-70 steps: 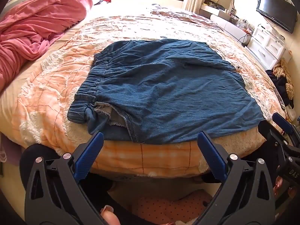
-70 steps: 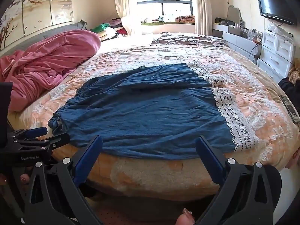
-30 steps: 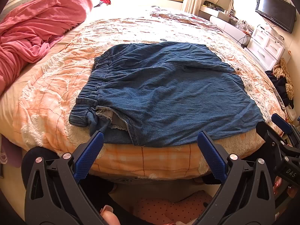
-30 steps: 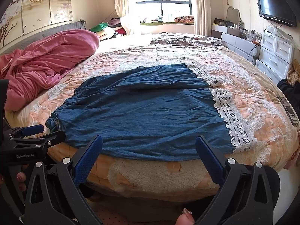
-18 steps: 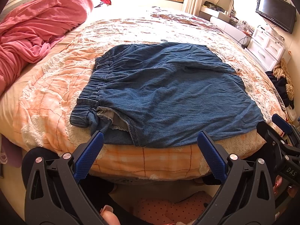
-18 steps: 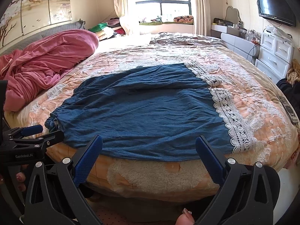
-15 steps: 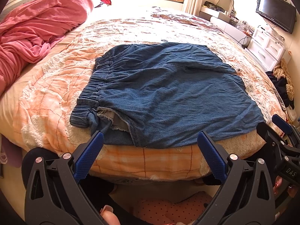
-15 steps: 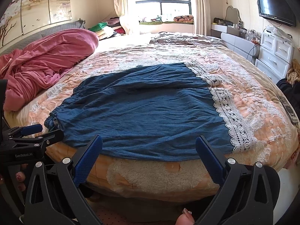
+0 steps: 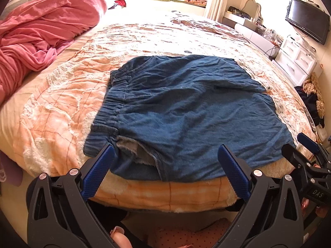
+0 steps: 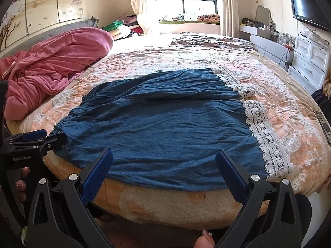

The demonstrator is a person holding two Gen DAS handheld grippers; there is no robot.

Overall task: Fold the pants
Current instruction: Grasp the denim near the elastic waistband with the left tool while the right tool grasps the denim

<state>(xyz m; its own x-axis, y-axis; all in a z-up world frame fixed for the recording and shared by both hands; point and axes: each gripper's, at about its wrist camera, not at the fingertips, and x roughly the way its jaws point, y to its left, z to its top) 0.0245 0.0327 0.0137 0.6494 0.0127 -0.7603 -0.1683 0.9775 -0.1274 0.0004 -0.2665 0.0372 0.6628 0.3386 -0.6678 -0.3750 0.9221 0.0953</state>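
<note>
Both grippers released: left gripper [image 9: 165, 172], right gripper [image 10: 164, 172], short of the pants [image 9: 186, 111]. Risk: pinching the bed's quilt [image 9: 62, 103] with the lower-frame denim edge, dragging both.

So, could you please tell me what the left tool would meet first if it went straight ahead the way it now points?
Most likely the near edge of the blue pants lying on the bed. The left tool is open and points at it, though depth is unclear.
</note>
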